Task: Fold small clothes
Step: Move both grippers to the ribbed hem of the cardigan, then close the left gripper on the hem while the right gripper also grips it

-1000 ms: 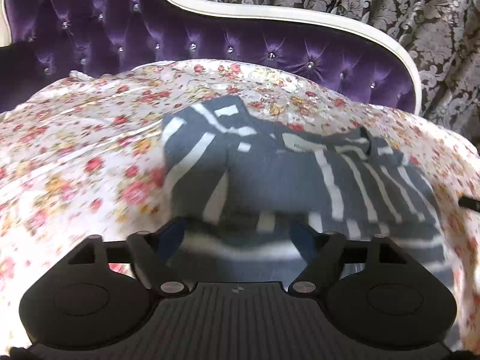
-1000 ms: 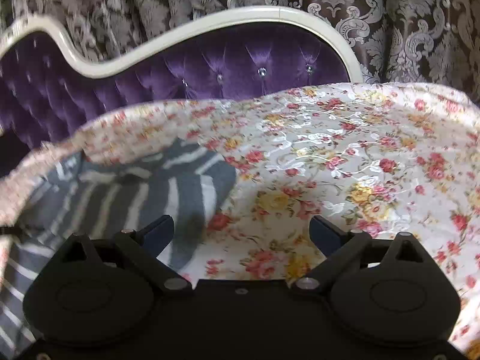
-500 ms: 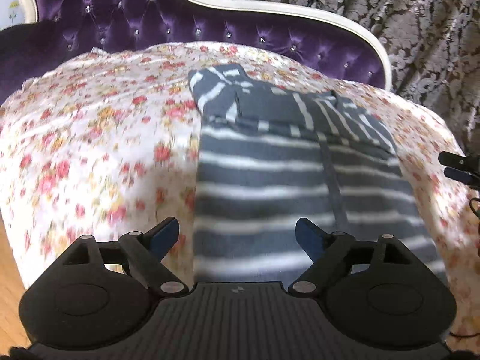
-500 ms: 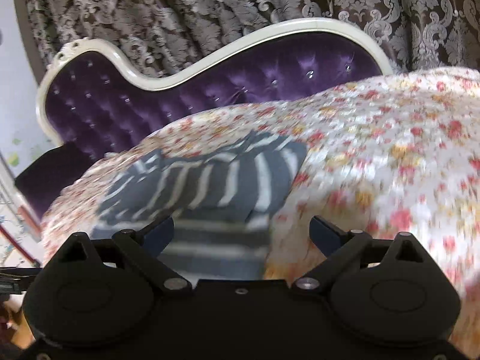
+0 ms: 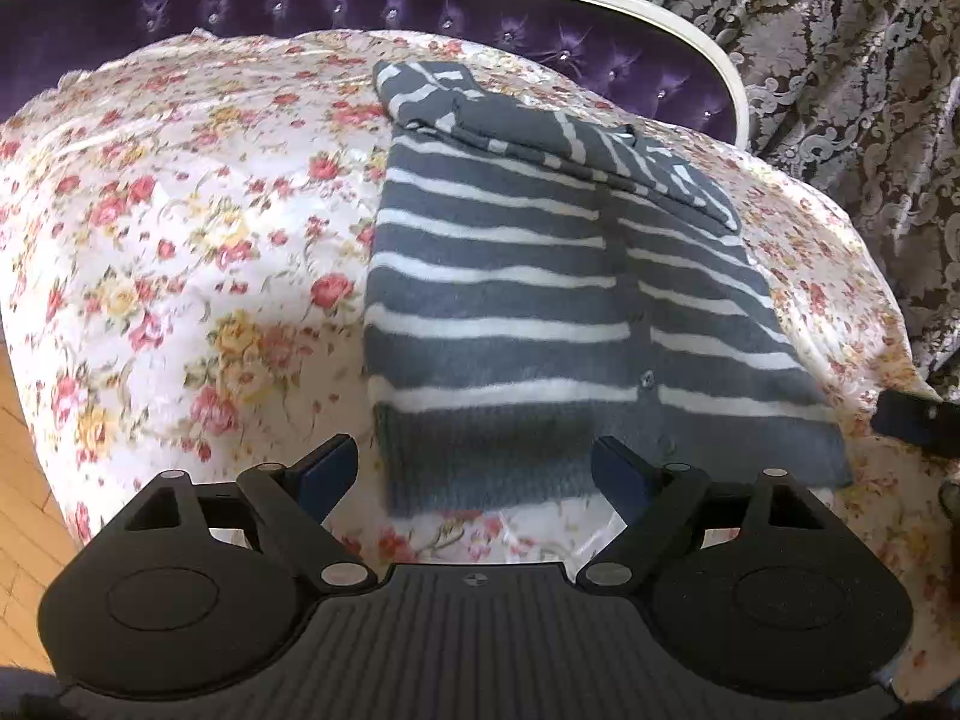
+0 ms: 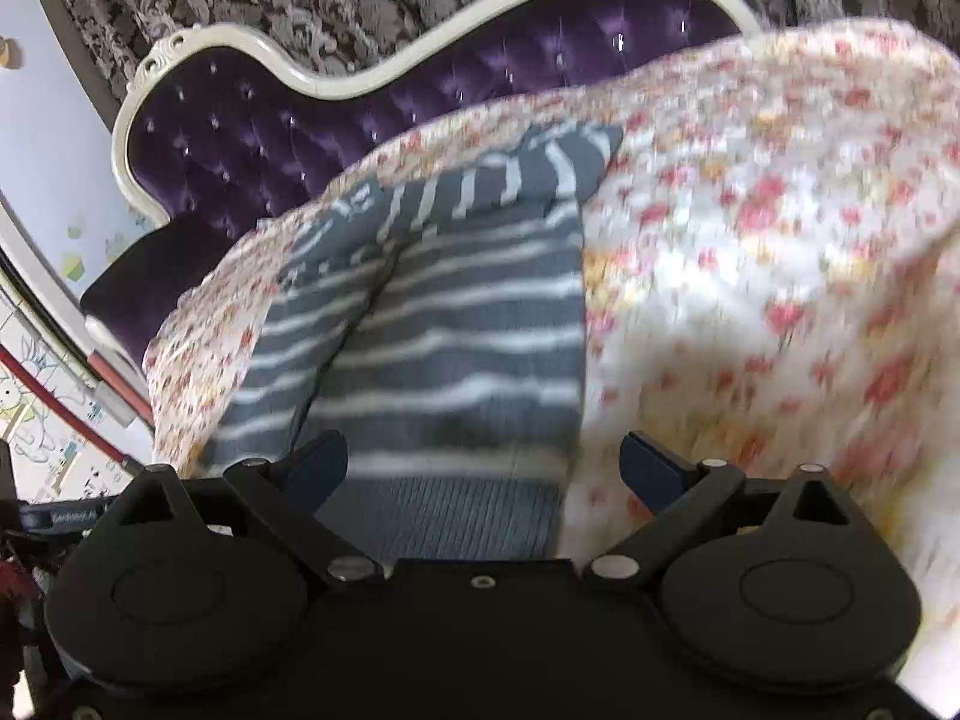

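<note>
Striped cardigan [image 5: 540,312] lying flat on the floral bedspread [image 5: 180,228], its ribbed hem toward 6 o'clock and its neckline toward 12 o'clock in the left wrist view. Both sleeves appear folded inward across the upper body, forming a band near 12 to 1 o'clock; the button placket runs down the middle. Judged from this layout, the sleeve folds are done, while the lengthwise or hem-to-collar fold is not yet made, so the task seems roughly halfway along.

Left gripper [image 5: 474,468]: jaws wide apart, holding nothing, poised just short of the hem. Right gripper [image 6: 483,462]: jaws likewise spread and empty, over the hem's right-hand portion; this view is motion-blurred, so contact with the cloth cannot be determined.

Purple tufted headboard [image 6: 420,78] at 12 o'clock, patterned curtain [image 5: 840,60] behind it. No basket, drawer or other container is visible; the garment rests directly on the bedspread.
</note>
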The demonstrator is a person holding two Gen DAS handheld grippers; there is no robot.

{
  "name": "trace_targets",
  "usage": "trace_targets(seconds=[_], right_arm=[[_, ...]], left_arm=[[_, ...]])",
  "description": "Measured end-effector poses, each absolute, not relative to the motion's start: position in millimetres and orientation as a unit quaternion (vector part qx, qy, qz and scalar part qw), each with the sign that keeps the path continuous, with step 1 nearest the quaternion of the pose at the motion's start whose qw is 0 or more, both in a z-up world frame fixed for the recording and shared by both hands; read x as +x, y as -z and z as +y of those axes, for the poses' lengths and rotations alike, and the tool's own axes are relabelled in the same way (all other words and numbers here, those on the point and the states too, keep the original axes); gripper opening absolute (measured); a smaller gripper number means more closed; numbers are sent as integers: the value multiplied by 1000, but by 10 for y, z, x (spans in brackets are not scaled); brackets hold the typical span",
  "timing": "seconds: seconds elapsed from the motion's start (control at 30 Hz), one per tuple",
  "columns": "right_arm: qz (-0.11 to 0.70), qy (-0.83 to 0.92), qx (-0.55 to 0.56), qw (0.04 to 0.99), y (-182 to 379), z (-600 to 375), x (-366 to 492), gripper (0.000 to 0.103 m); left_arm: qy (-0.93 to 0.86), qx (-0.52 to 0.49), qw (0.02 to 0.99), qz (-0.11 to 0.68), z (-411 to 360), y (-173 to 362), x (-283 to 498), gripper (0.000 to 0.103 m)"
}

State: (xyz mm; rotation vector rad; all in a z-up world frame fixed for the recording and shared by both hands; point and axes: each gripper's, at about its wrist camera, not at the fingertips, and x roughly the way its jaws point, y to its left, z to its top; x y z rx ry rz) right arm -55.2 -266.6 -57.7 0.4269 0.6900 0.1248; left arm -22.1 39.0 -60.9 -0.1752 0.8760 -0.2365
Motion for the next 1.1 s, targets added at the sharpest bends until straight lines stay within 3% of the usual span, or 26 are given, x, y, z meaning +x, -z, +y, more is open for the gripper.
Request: trace_targets(seconds=[0.27, 0.37, 0.57, 0.97, 1.03, 1.1], right_arm=[[357, -82, 235, 900, 777, -2536, -529, 97], [364, -90, 249, 893, 833, -2516, -493, 86], [355, -87, 256, 895, 866, -2482, -491, 79], [342, -106, 275, 892, 898, -2480, -436, 81], [339, -111, 279, 892, 906, -2479, -441, 83], [338, -112, 278, 892, 905, -2473, -444, 83]], left_arm=[[120, -92, 891, 427, 393, 668, -233, 85], [121, -93, 888, 435, 385, 713, -229, 85], [130, -95, 883, 440, 372, 733, -213, 85], [138, -127, 880, 436, 406, 757, -117, 84], [139, -128, 880, 435, 403, 754, -121, 79], [135, -121, 882, 434, 392, 748, -129, 66]])
